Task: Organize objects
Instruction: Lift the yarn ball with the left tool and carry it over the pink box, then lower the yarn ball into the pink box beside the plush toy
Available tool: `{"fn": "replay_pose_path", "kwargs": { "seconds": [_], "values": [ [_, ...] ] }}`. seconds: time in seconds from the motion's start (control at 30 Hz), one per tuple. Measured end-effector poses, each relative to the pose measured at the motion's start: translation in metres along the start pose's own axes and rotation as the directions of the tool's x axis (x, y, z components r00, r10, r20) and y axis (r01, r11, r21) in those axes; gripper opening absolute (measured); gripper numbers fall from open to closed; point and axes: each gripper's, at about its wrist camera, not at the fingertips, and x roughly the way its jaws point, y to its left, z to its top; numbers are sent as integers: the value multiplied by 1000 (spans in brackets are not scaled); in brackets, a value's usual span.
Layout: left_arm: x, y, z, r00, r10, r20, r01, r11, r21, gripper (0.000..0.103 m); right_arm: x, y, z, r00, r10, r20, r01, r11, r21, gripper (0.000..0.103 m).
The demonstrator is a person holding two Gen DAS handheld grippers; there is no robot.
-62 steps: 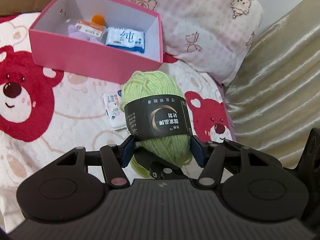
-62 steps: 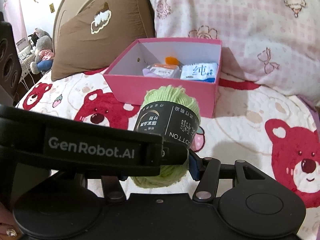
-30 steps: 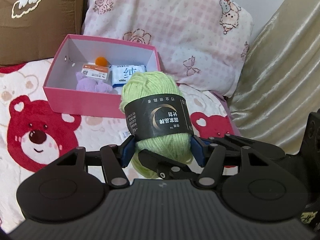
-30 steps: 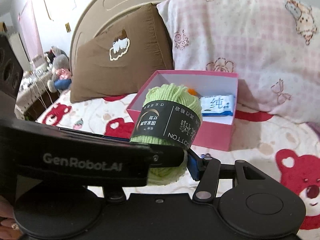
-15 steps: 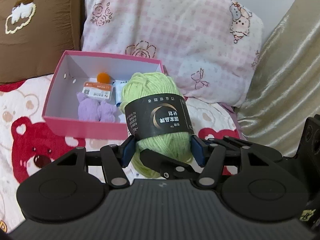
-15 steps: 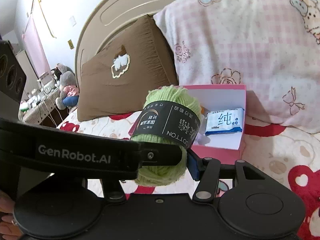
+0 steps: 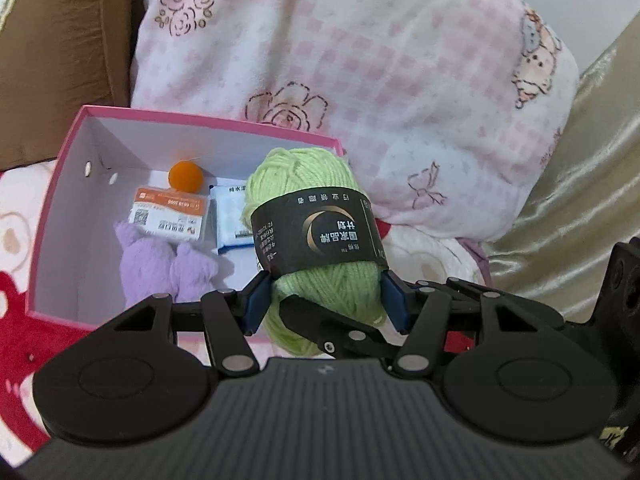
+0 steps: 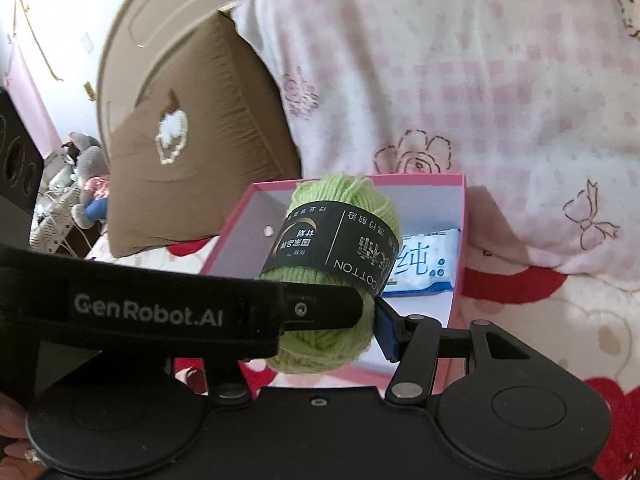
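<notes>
Both tongs, left gripper [image 7: 324, 302] and right gripper [image 8: 328, 316], apparently clench one light-green yarn ball [image 7: 320, 240]; open pink cardboard box [image 7: 60, 184] just beyond.

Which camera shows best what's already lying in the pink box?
The left wrist view. It looks down into the box and shows an orange ball, a card, a purple toy and a wipes pack. In the right wrist view the yarn and a gripper arm hide all but the wipes pack.

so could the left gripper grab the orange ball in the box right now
Probably not as things stand. The left gripper is shut on the green yarn, as is the right gripper, so its jaws are full. The orange ball lies uncovered at the back of the pink box.
</notes>
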Motion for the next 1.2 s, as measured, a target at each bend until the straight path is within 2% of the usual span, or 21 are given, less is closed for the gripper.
{"fn": "replay_pose_path", "kwargs": {
  "seconds": [0.07,0.3,0.53,0.67,0.8,1.0,1.1,1.2],
  "values": [
    [12,12,5,1000,-18,-5,18,999,-38,57,12,-2,5,1000,-18,-7,18,1000,-18,60],
    [51,45,2,1000,-28,-2,28,997,-76,57,58,-11,8,995,-48,-88,48,999,-1,59],
    [85,79,-7,998,-66,-17,61,977,-204,58,100,-8,2,982,-125,-141,122,992,-34,59],
    [87,83,-8,998,-49,-31,42,978,-202,59,106,-3,-3,977,-152,-147,142,987,-78,59],
    [91,88,-12,999,-39,-35,30,976,-217,59,114,-8,-1,975,-125,-182,118,992,-46,59],
    [92,88,-16,999,-37,-36,28,975,-222,59,115,-6,-7,971,-135,-199,126,990,-59,59],
    [92,85,-19,1000,-21,-13,18,981,-193,59,116,-6,-6,970,-135,-201,127,991,-50,59],
    [96,89,-24,1000,-20,-7,18,975,-222,59,124,-9,-8,970,-124,-210,119,992,-36,59]
  ]
}}
